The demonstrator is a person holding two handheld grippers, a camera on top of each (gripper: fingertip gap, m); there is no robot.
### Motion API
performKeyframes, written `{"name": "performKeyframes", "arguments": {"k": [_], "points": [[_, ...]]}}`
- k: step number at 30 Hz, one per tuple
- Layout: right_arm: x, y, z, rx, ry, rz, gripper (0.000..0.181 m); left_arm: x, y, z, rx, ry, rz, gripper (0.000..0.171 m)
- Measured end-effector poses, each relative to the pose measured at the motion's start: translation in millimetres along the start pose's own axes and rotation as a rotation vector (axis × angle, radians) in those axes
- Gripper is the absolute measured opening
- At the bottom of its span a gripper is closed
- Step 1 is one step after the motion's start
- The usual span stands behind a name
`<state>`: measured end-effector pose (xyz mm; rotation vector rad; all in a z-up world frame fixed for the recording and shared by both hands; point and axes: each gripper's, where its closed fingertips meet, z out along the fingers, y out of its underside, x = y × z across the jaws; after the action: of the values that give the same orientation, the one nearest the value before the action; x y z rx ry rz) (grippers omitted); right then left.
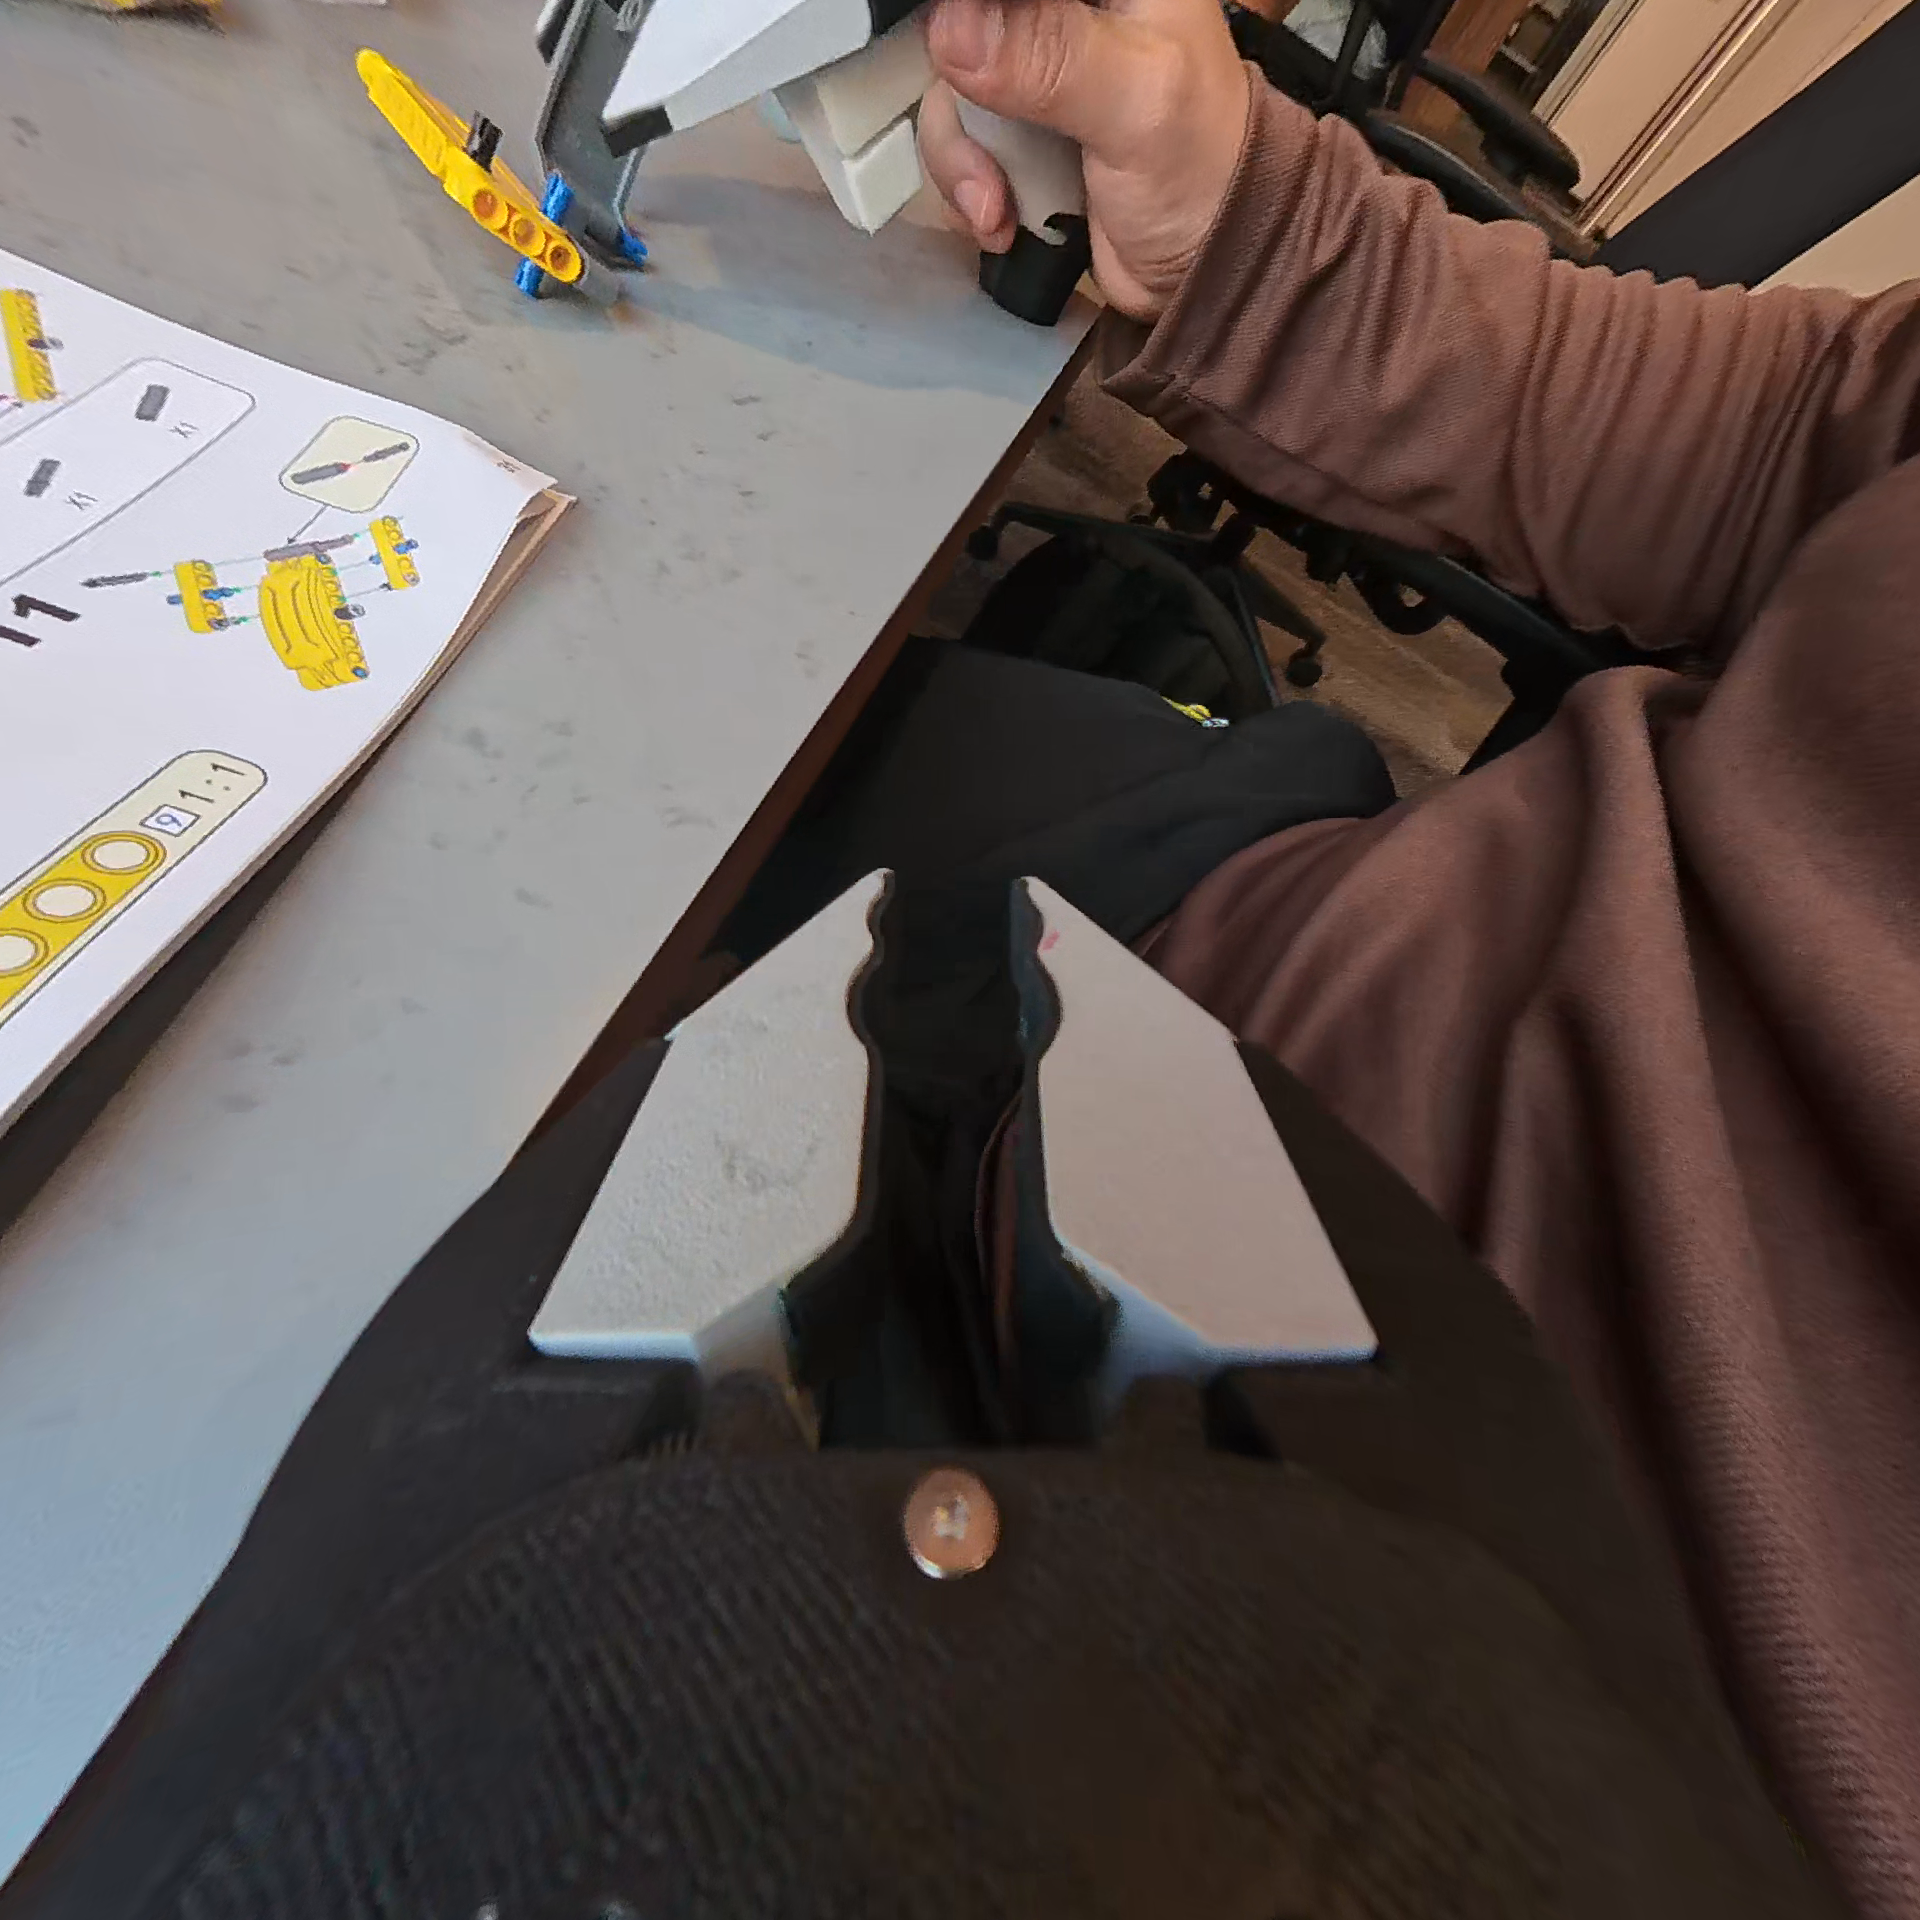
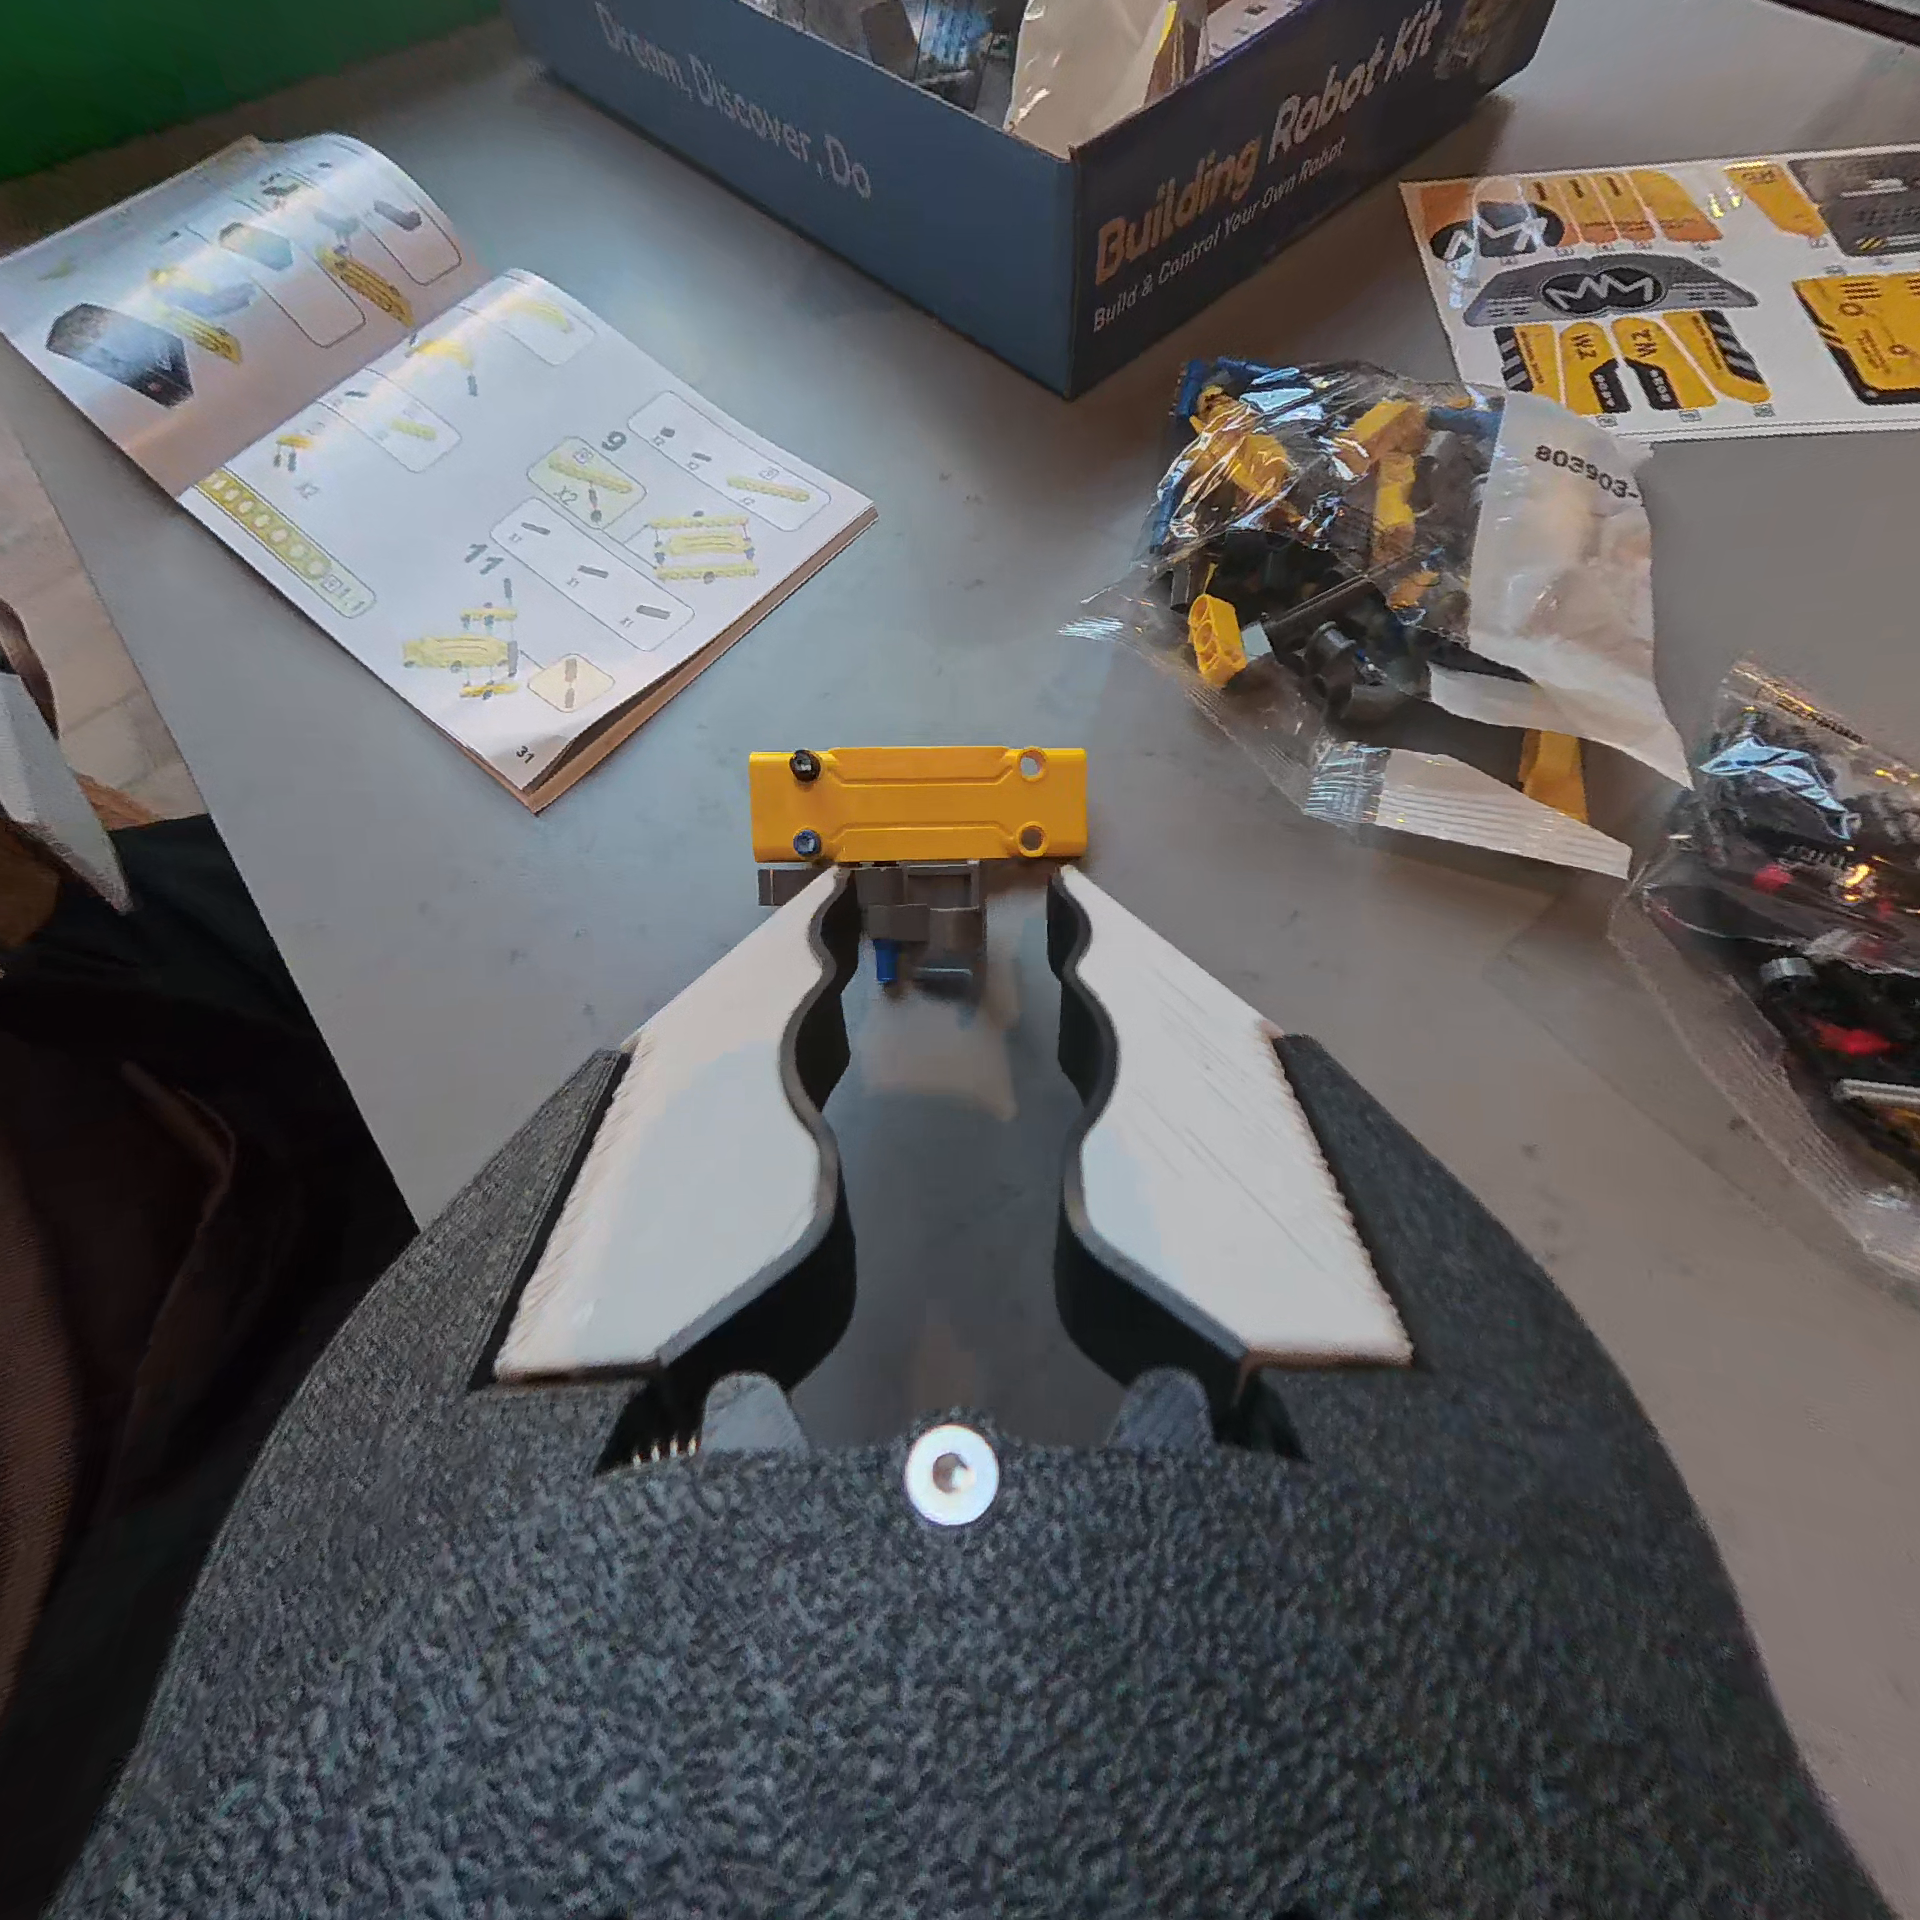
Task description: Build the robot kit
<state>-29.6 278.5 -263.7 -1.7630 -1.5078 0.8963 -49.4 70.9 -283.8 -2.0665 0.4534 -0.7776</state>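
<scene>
Hovering right claw [image 2: 948,894] parted beside yellow assembly [image 2: 916,805] | left claw [image 1: 954,894] parted, empty, past table edge [image 1: 831,665]

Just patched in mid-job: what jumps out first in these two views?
The yellow brick assembly on the grey table sits right at the tips of the open right gripper. Around it lie an open instruction booklet to the left, parts bags to the right and a blue kit box behind. The left gripper hangs empty past the table edge.

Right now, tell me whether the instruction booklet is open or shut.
Open: the instruction booklet lies spread flat on the table, two pages facing up.
</scene>
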Motion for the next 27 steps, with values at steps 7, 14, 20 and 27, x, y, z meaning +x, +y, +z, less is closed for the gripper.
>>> {"name": "performKeyframes", "arguments": {"k": [7,14,20,27], "points": [[-7,2,7,-0.038,-0.059,-0.013,0.034,-3,2,-1,0.000,-0.012,-0.014,0.018],[-10,-5,20,-0.045,-0.097,-0.057,0.009,-5,3,2,-0.012,-0.016,-0.009,0.017],[-7,-11,18,-0.014,-0.115,-0.013,0.004,-7,1,6,-0.022,0.016,-0.021,0.016],[-3,-16,14,0.024,-0.147,0.062,0.004,-7,0,8,-0.023,0.033,-0.022,0.016]]}}
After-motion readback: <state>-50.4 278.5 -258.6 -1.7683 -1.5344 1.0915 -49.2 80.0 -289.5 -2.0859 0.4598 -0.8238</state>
